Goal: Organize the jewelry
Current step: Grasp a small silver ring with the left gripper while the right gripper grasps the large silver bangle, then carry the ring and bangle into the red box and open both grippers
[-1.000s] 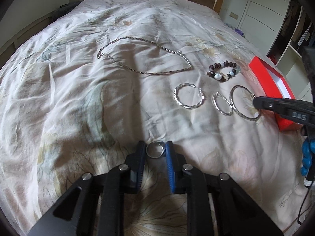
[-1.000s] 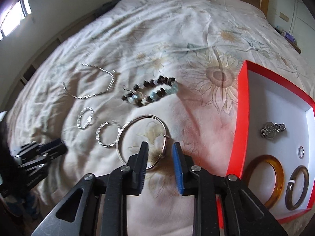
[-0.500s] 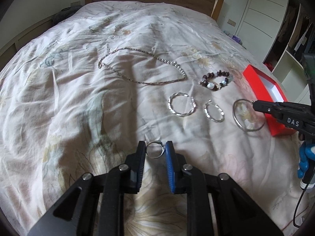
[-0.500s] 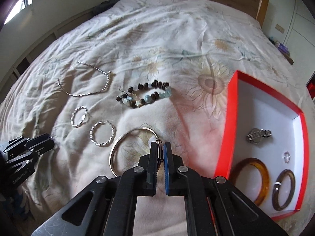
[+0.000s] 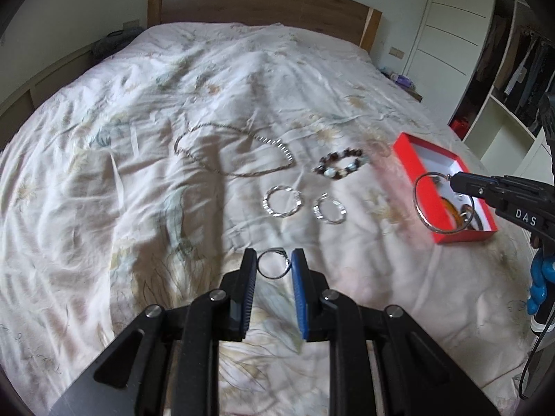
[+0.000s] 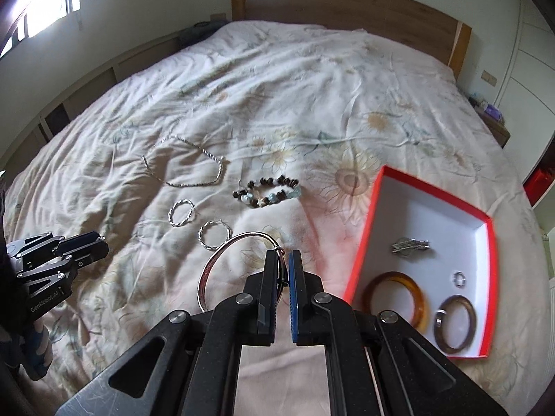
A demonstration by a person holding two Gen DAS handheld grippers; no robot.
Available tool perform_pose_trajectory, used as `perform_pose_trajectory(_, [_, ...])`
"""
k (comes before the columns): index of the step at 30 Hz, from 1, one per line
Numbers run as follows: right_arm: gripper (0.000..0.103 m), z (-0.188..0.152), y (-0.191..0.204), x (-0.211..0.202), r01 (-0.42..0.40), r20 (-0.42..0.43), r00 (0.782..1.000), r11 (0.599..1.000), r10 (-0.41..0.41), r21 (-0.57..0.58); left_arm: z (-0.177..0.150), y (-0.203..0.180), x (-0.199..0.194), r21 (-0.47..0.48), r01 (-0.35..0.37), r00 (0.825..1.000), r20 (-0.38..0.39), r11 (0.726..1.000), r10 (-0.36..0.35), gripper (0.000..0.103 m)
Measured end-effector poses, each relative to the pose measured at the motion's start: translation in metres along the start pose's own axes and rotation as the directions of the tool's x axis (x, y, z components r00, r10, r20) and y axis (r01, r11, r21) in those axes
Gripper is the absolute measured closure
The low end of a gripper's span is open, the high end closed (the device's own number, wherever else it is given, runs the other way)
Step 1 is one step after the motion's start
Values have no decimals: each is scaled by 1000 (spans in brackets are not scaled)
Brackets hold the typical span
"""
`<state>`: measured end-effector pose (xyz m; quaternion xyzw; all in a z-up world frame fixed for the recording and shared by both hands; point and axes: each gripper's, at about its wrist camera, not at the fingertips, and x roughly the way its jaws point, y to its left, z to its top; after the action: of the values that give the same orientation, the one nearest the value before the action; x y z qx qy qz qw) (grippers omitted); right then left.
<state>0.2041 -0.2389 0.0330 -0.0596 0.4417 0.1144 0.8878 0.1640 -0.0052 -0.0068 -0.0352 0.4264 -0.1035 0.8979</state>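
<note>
My left gripper (image 5: 274, 263) is shut on a small silver ring (image 5: 273, 266), held above the bedspread. My right gripper (image 6: 283, 260) is shut on a large silver bangle (image 6: 222, 260) and holds it in the air; in the left wrist view the bangle (image 5: 419, 209) hangs in front of the red box (image 5: 409, 159). The red box (image 6: 367, 239) lies at the right and holds two amber bangles (image 6: 395, 298), a small ring (image 6: 458, 279) and a silver piece (image 6: 411, 244). On the bed lie a silver necklace (image 5: 222, 170), a beaded bracelet (image 5: 338, 166) and two twisted silver hoops (image 5: 281, 201).
The flowered bedspread (image 5: 138, 173) covers a wide bed with a wooden headboard (image 5: 263, 3). White wardrobe doors and open shelves (image 5: 503, 79) stand at the right. The bed's near edge is below both grippers.
My right gripper closed on the large bangle and lifted it off the bed toward the red box. Both grippers rose; the left still holds the small ring.
</note>
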Motion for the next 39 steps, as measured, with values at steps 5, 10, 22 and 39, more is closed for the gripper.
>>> perform_pose_trajectory(5, [97, -5, -25, -30, 14, 45, 999, 999, -16, 38, 11, -29, -15, 36, 18, 999, 26, 999, -19, 84])
perform_pose_trajectory(10, [97, -10, -69, -49, 34, 80, 996, 995, -41, 90, 30, -70, -12, 79, 58, 998, 34, 995, -61, 84])
perform_pose_trajectory(22, [96, -4, -197, -12, 89, 76, 992, 980, -104, 176, 98, -223, 74, 208, 225, 974, -45, 952, -221, 84])
perform_pose_trajectory(39, [97, 1, -262, 101, 90, -75, 994, 987, -81, 133, 81, -307, 191, 292, 272, 949, -237, 917, -206, 84])
